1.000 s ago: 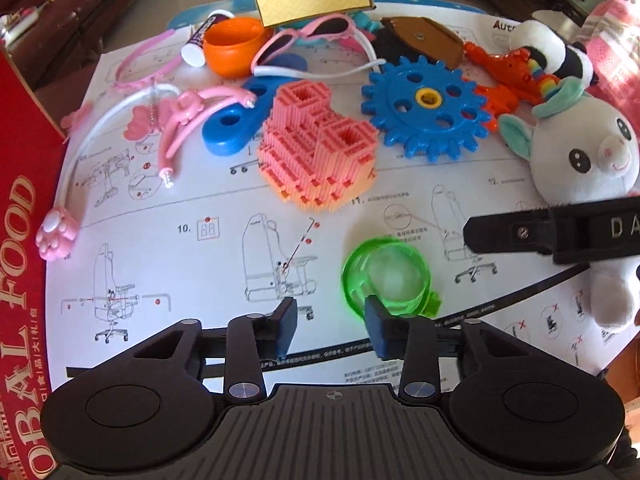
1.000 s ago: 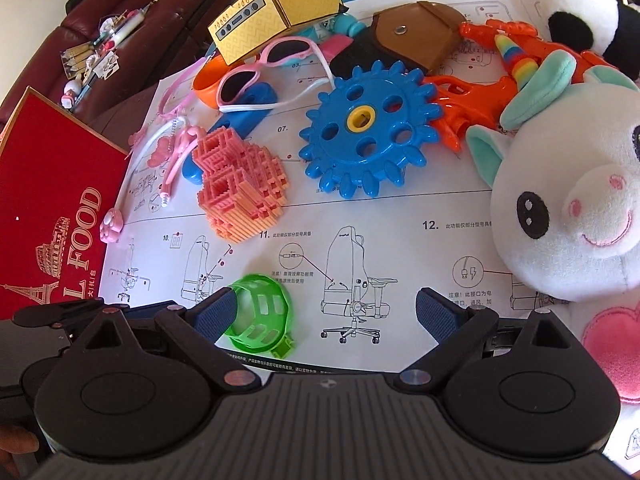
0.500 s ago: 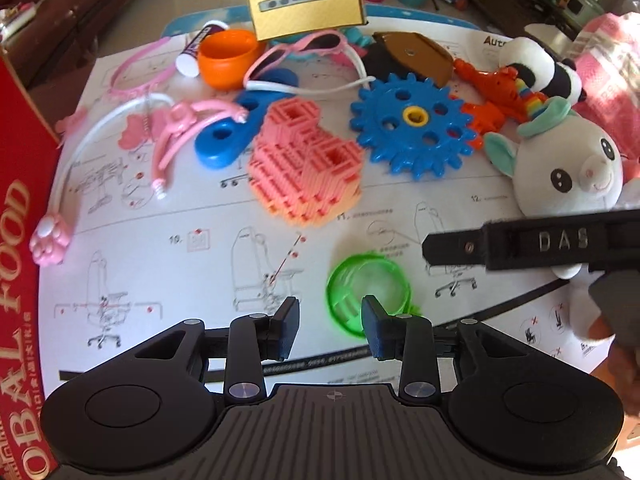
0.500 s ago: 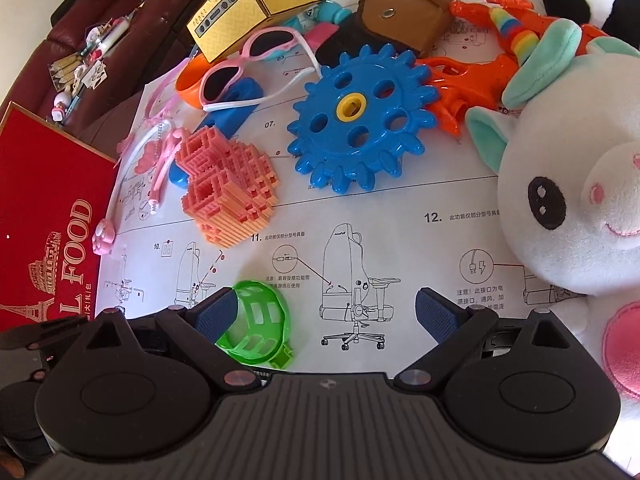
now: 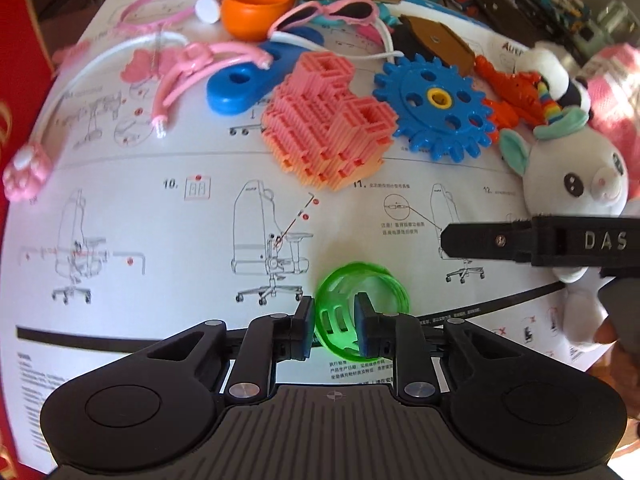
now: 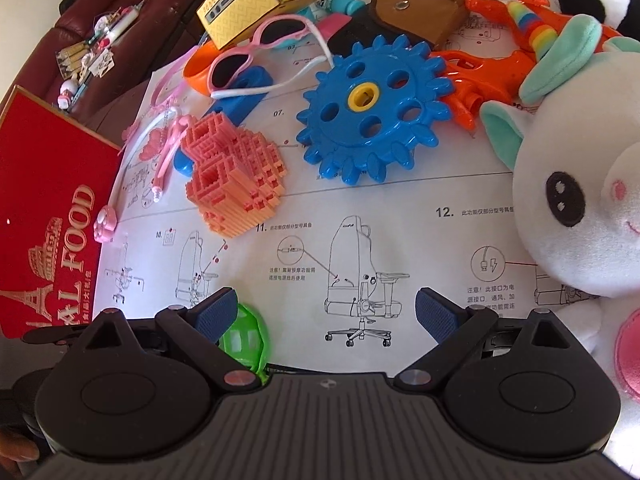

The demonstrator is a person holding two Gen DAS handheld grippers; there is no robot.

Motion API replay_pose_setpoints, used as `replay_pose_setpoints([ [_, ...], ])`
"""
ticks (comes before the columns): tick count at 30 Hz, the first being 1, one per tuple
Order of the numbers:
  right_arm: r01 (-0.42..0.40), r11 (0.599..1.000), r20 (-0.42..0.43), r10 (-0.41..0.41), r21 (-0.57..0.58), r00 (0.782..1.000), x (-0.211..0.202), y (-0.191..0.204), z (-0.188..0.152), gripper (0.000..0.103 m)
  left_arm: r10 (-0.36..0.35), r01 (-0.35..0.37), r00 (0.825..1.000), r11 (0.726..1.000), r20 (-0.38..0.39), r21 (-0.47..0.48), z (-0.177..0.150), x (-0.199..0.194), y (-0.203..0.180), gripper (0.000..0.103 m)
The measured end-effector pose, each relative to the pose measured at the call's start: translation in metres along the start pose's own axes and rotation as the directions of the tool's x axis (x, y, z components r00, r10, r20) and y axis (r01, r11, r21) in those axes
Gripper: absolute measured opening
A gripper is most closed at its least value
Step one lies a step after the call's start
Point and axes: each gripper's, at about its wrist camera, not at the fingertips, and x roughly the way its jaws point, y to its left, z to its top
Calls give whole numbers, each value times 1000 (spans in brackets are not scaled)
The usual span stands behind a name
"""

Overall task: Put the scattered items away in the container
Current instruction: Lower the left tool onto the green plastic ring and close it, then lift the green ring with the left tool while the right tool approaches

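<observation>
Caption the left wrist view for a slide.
Left gripper, jaws closing on a green slotted plastic cup lying on a chair-assembly instruction sheet.

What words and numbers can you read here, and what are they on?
"FOOD": red box.
"10.", "11.", "12.", "07.": instruction sheet.
"DAS": right gripper's black finger.
Small print beside the sheet's chair drawings: too small to read.
</observation>
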Motion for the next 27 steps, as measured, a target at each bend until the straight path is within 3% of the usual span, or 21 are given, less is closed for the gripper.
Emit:
replay_pose_setpoints([
  [5, -18, 1000, -38, 18, -17, 999, 6, 8, -7, 96, -88, 92, 995, 988, 36, -122, -12, -6, 30, 16],
  [9, 3, 998, -55, -6, -56, 998, 11, 19, -12, 96, -64, 70, 997, 984, 47, -162, -19, -9, 51, 8],
  [14, 4, 996, -89, -11, -85, 996, 19, 36, -17, 96, -73, 80, 996, 983, 52, -167, -23, -13, 62, 9],
  [15, -11, 997, -98, 3, -81, 995, 20, 40, -17, 96, -68, 75, 996, 984, 51, -162, -23, -14, 62, 13],
  [17, -53, 996, -106, 45, -78, 993, 21, 49, -17, 96, -54, 62, 997, 987, 54, -145, -24, -18, 63, 33],
  [23, -91, 993, -131, 80, -76, 988, 25, 71, -16, 93, -1, 10, 997, 992, 72, -126, -32, -29, 76, 44],
  [24, -119, 991, -142, 109, -60, 984, 26, 72, -16, 93, -5, 15, 997, 991, 75, -133, -34, -31, 80, 47],
  [26, -196, 980, -166, 188, -30, 968, 25, 75, -17, 93, -3, 17, 996, 988, 91, -151, -38, -39, 85, 63],
  [27, -208, 977, -169, 199, -37, 965, 23, 80, -18, 94, -2, 18, 994, 988, 105, -154, -40, -45, 86, 66],
])
